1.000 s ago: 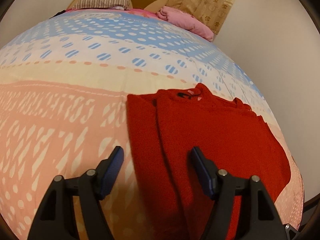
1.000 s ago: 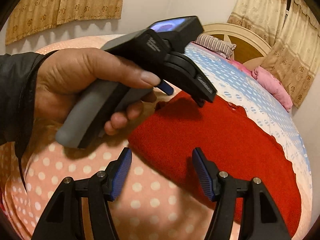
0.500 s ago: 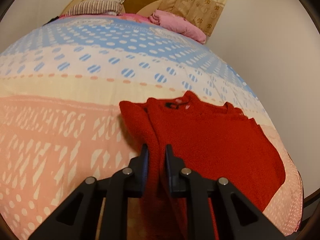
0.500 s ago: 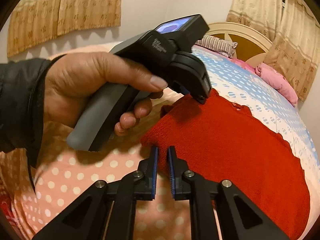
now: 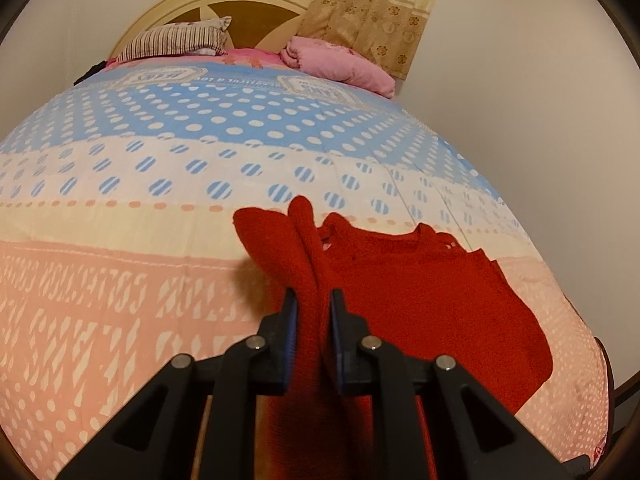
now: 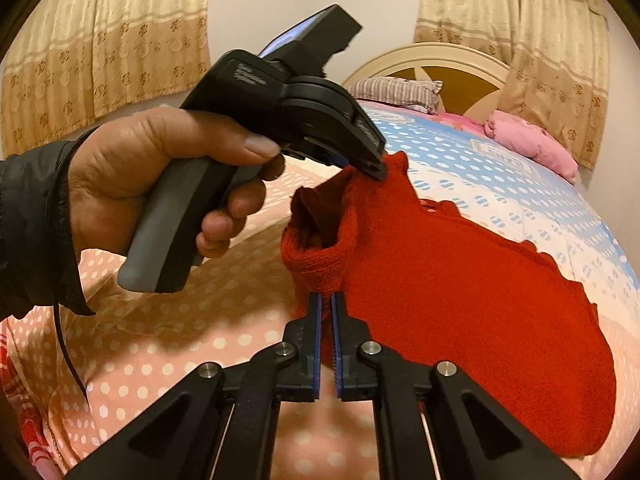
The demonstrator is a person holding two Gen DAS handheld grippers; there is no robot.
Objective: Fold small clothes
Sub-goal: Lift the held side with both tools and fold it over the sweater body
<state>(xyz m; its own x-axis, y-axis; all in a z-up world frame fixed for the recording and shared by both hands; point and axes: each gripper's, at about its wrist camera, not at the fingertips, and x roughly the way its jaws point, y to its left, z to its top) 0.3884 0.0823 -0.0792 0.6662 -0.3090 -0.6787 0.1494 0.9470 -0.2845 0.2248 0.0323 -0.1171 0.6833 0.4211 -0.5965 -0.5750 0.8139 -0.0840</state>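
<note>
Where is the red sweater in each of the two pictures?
Left wrist view: the red sweater lies low and right of centre on the bed, its near edge pinched in the left gripper.
Right wrist view: it fills the right half, and the right gripper pinches its lower left edge.
Shared landmark: the pink pillow, at the far end in both.

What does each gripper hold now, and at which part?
Both grip the red sweater: the left gripper pinches a raised fold on its near-left edge, the right gripper its near edge.
</note>
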